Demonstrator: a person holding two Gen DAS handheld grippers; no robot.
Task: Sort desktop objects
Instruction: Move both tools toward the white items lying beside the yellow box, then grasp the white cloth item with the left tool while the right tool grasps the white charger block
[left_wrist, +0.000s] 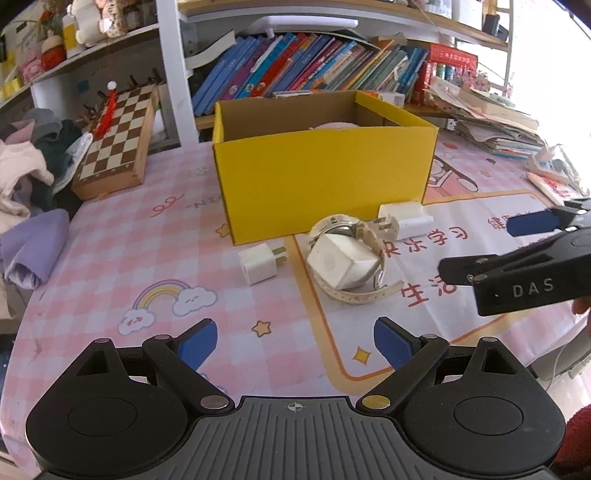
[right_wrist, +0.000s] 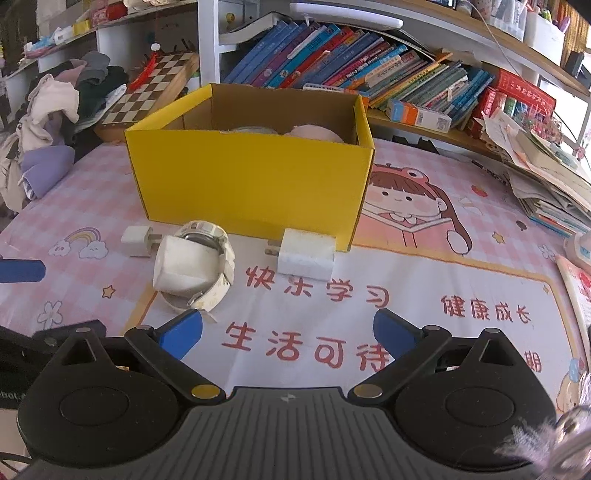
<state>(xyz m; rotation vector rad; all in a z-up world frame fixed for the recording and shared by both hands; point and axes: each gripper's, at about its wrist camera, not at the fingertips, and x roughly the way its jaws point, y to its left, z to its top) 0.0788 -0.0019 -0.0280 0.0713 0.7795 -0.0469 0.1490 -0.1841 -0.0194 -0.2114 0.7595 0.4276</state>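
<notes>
We are holding the left gripper (left_wrist: 293, 341) and the right gripper (right_wrist: 288, 334) with jaws apart, both empty, low over the table mat (right_wrist: 424, 258); the white block (right_wrist: 183, 267) is sitting inside the watch (right_wrist: 207, 236) strap, in front of the yellow box (right_wrist: 251, 184) (two chargers (right_wrist: 306, 253) are lying beside); if we are pinching the block, the strap may be dragging along and slipping out.

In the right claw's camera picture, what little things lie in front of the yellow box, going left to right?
Small white charger → white cube block wrapped by a cream watch → bigger white charger.
</notes>
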